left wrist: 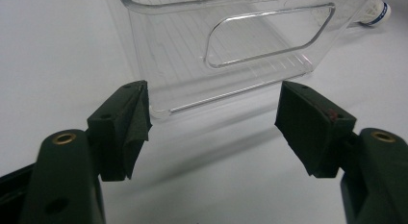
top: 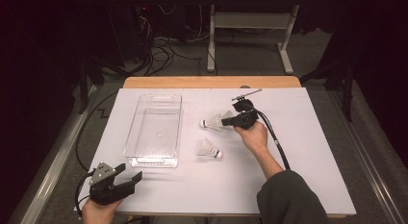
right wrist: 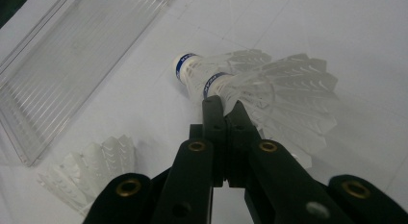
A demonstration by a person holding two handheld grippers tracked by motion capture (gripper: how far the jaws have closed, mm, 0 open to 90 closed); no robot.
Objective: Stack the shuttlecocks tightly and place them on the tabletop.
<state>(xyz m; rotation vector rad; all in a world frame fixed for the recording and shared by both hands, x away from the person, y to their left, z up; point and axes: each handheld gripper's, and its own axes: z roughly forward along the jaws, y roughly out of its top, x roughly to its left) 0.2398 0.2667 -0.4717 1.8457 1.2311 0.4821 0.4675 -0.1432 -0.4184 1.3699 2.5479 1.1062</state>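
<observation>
A white feathered shuttlecock (top: 214, 122) (right wrist: 269, 89) with a blue band on its cork lies right of the clear plastic bin (top: 155, 160). My right gripper (top: 227, 121) (right wrist: 224, 107) is shut on the edge of its feather skirt, the jaws pressed together. A second shuttlecock (top: 209, 149) (right wrist: 91, 171) (left wrist: 373, 10) rests on the table closer to the person. My left gripper (top: 129, 171) (left wrist: 214, 104) stands open near the table's front left corner. It points at the bin's near end wall (left wrist: 226, 41) with nothing between its jaws.
The bin (right wrist: 72, 56) holds nothing. The table is covered by a white sheet (top: 298, 152) with a wooden edge (top: 211, 82) at the back. The right gripper's black cable (top: 279, 147) trails over the sheet. Table legs and cables stand on the floor beyond.
</observation>
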